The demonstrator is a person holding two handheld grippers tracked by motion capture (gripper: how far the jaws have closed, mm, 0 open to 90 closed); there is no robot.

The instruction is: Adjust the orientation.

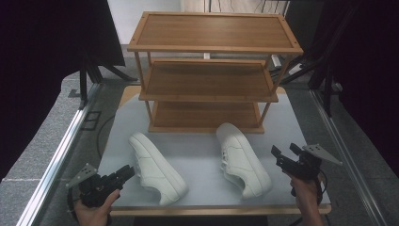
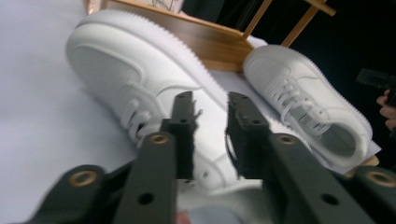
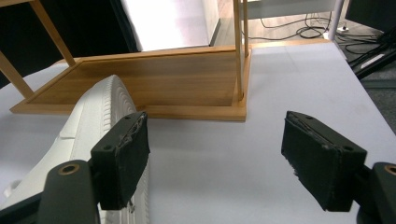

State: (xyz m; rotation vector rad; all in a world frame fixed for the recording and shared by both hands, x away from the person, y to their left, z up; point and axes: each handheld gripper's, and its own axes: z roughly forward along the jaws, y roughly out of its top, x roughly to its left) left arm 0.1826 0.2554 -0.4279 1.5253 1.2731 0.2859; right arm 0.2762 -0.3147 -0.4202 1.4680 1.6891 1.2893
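Two white shoes lie on a pale mat on the bench, in front of a three-tier wooden rack (image 1: 207, 77) that stands toward the far edge; the left shoe (image 1: 155, 167) lies on its side with its sole turned toward the left edge, toe toward the rack's near left corner, heel toward the near edge; the right shoe (image 1: 241, 159) rests on its sole, toe just short of the rack's bottom tier, heel toward the near right corner; the two are well apart, with bare mat (image 1: 202, 155) between them.

The left gripper (image 1: 126, 173) is held in a hand (image 1: 96, 209) at the near left corner, its tips just beside the left shoe's heel end; in the left gripper view its jaws stand parted by a narrow gap with nothing between them, the side of that shoe (image 2: 140, 88) lying beyond the tips; the pads press on nothing, so it is released.

The right gripper (image 1: 283, 151) is held in a hand (image 1: 306, 190) near the right edge, just beside the right shoe's heel and apart from it; in the right gripper view its jaws gape wide over bare mat, the shoe's ribbed sole (image 3: 100, 116) lying behind the left jaw; it grasps nothing.
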